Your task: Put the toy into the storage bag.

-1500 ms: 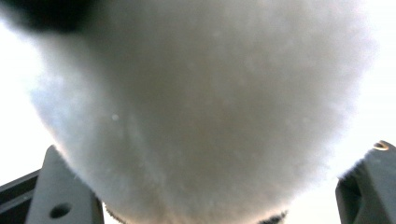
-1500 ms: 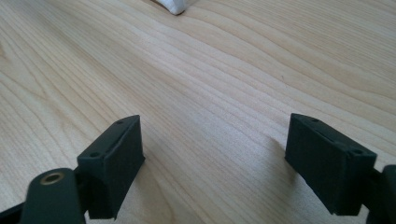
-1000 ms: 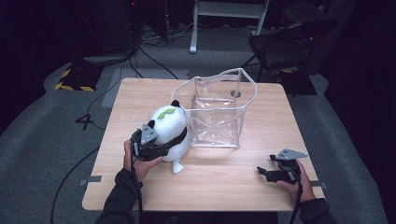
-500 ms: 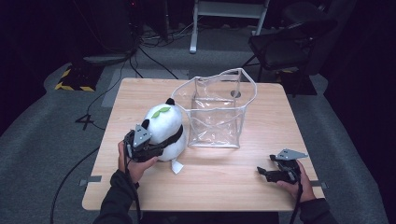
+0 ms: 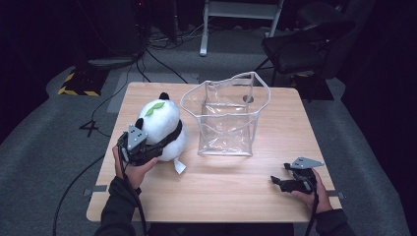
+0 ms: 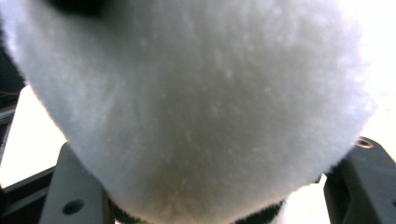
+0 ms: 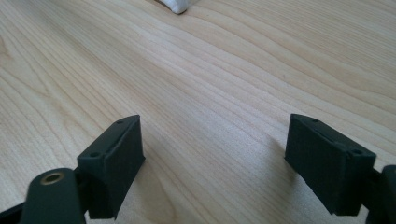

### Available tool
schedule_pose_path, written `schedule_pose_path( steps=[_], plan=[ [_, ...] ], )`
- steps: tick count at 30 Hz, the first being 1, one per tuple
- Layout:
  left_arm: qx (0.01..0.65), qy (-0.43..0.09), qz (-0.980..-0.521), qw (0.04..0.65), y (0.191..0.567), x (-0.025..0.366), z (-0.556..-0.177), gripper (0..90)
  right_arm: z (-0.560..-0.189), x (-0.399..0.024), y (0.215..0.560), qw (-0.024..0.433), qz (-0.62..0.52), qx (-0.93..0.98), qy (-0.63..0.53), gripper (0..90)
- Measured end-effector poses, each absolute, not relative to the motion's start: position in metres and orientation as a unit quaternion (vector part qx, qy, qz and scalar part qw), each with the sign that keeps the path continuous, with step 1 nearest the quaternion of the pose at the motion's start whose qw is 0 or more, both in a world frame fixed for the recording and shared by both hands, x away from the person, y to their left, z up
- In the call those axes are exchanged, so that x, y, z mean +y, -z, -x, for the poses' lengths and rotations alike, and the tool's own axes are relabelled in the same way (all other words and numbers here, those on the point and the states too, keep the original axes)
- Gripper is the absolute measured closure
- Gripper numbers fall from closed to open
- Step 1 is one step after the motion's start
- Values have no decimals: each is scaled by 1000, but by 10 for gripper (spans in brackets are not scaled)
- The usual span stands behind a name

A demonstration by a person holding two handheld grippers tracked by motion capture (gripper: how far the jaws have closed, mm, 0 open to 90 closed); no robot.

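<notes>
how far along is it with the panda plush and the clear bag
Done: the left claw is shut on the panda plush; in the left gripper view white fur bulges between its jaws. In hand: the plush sits beside the clear bag, not in it. Left, judging by the layout: probably carrying the plush over the bag's open rim and letting go. The right claw rests open on the table, holding nothing.

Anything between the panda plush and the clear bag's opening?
Nothing visible. The left gripper is shut on the panda plush, which sits just left of the clear plastic bag on the table. The bag's mouth stands open upward; only its near-side wall has to be cleared. The right gripper rests open far off.
</notes>
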State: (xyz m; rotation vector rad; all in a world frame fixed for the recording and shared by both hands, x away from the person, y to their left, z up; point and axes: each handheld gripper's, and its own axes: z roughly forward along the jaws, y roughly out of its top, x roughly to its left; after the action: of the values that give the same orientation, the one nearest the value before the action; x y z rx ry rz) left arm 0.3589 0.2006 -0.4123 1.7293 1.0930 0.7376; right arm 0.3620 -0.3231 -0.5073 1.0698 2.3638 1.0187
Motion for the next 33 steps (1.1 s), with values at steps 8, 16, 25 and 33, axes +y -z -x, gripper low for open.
schedule_pose_path(
  steps=[8,16,25,33],
  plan=[
    [462,-305,-685,475,402,212,-372,331,-362,-323,507,176,-378,835,-360,193],
    [466,-316,-673,480,385,217,-376,330,-362,-323,507,176,-379,834,-360,192],
    [470,-327,-652,497,365,222,-389,328,-362,-323,507,176,-378,835,-360,192],
    [466,-343,-646,497,342,215,-405,325,-362,-323,507,175,-379,834,-360,192]
  ],
)
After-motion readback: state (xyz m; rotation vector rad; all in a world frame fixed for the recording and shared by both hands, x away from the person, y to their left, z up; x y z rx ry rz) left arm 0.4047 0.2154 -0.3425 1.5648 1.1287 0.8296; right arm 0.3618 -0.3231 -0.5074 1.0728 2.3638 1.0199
